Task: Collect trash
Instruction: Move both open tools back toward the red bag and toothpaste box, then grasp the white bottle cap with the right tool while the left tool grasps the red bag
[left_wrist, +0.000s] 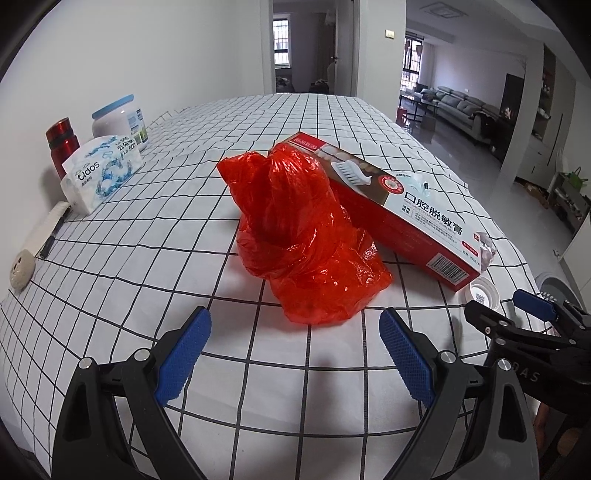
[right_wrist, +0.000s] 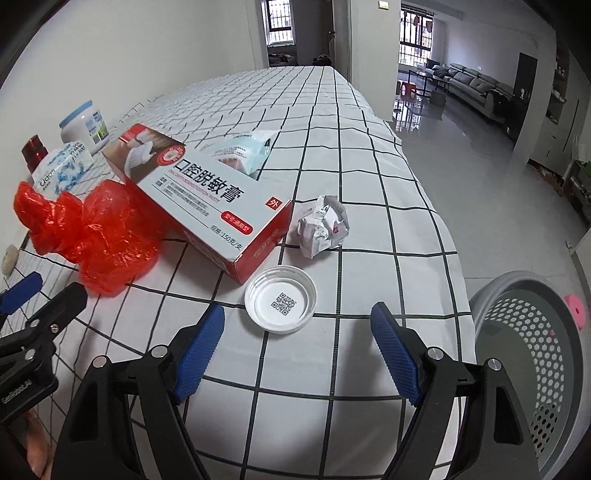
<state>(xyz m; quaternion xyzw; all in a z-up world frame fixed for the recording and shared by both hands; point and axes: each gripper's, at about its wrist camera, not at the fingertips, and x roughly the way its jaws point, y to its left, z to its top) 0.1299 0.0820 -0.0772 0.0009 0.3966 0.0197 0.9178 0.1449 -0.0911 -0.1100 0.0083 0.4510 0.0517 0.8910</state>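
Lid (right_wrist: 280, 303) lay near table edge (right_wrist: 458, 258), bin (right_wrist: 524, 332) just beyond – partly cut off. Left gripper (left_wrist: 295, 354) & right gripper (right_wrist: 297, 352) both spread wide, empty.

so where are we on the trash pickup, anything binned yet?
Nothing looks done: the part of the bin in view is empty. Nothing in hand either; the left hand-held gripper is open in front of the red plastic bag, the right hand-held gripper open just short of the plastic lid. Left on the table: bag, lid, toothpaste box, crumpled paper, torn wrapper.
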